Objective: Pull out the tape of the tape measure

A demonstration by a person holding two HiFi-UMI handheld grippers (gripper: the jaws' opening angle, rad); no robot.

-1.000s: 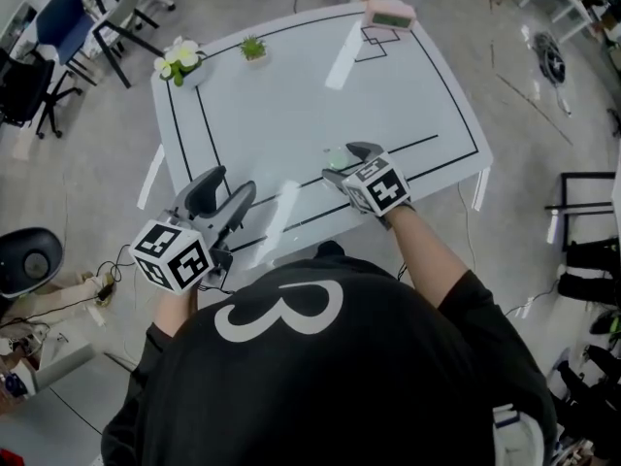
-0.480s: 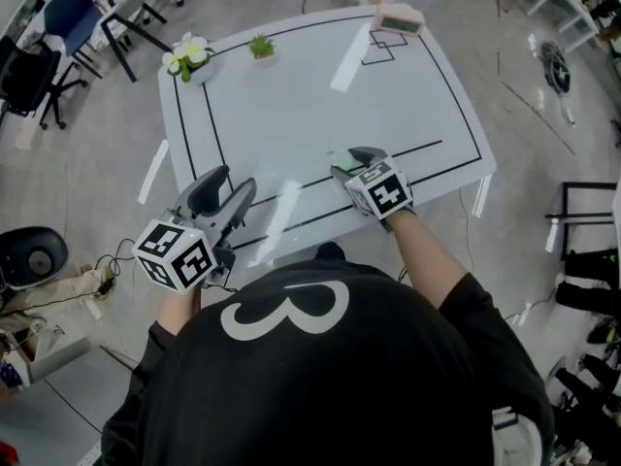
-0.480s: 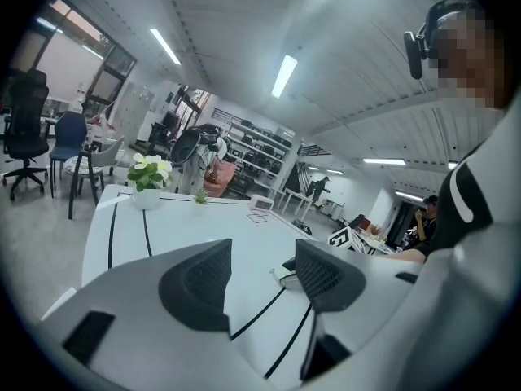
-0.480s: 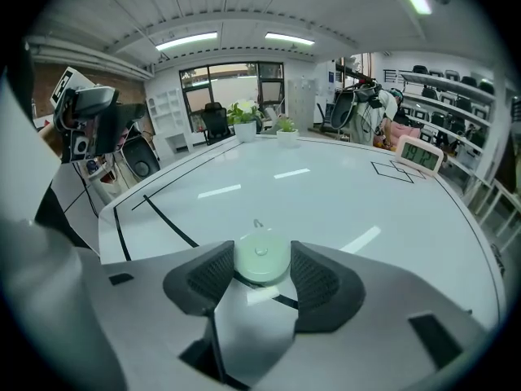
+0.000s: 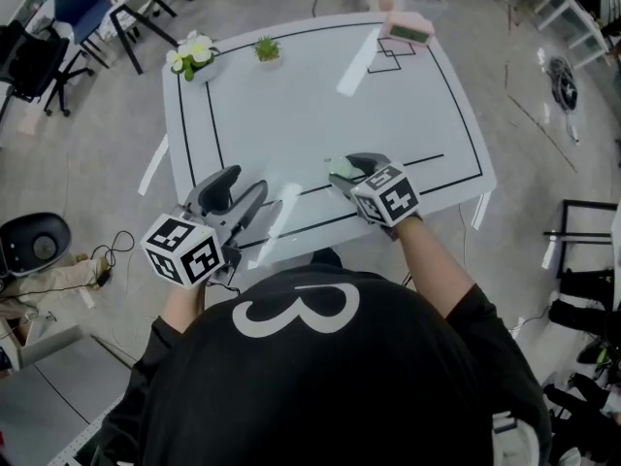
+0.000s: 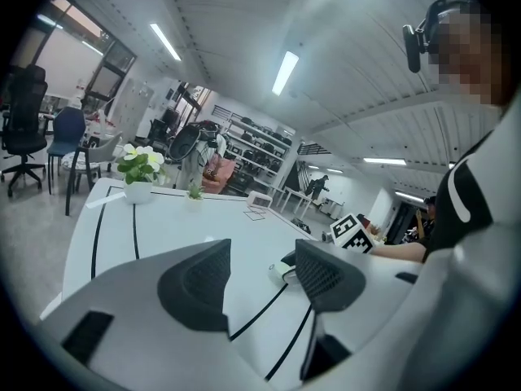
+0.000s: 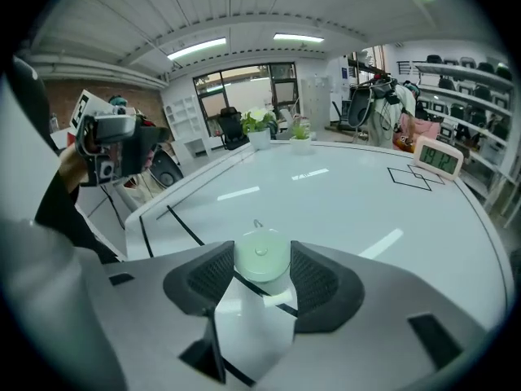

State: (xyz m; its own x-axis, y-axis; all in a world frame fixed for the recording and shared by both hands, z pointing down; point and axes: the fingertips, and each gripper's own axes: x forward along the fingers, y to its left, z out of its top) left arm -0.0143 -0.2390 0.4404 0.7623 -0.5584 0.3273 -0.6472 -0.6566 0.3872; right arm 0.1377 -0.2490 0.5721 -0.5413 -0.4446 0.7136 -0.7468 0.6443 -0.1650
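Both grippers have just been closing their jaws, with different results. Seen from its own view, the right gripper (image 5: 350, 166) has its two ribbed pads pressed against opposite sides of the tape measure (image 7: 261, 255), pinching it. The left gripper (image 5: 245, 190) is spread wide with only bare table (image 5: 291, 105) between its jaws.

From the head view the tape measure is no more than a pale green patch at the tips of the right gripper, on the near part of the table close to a black line. The right gripper view shows far more. It is a round case with a flat, pale green top, a small dimple at the centre and a little metal loop (image 7: 257, 223) sticking out at its far edge. The left gripper view gives its side profile: a low, pale case lying flat on the white surface, well beyond the left jaws, with the right gripper's marker cube (image 6: 352, 232) just behind it.

Only the head view shows both grippers at once. They are well apart, the left one at the table's near left corner. White flowers (image 5: 189, 56), a small green plant (image 5: 267, 49) and a pink clock (image 5: 408, 27) stand along the far edge.
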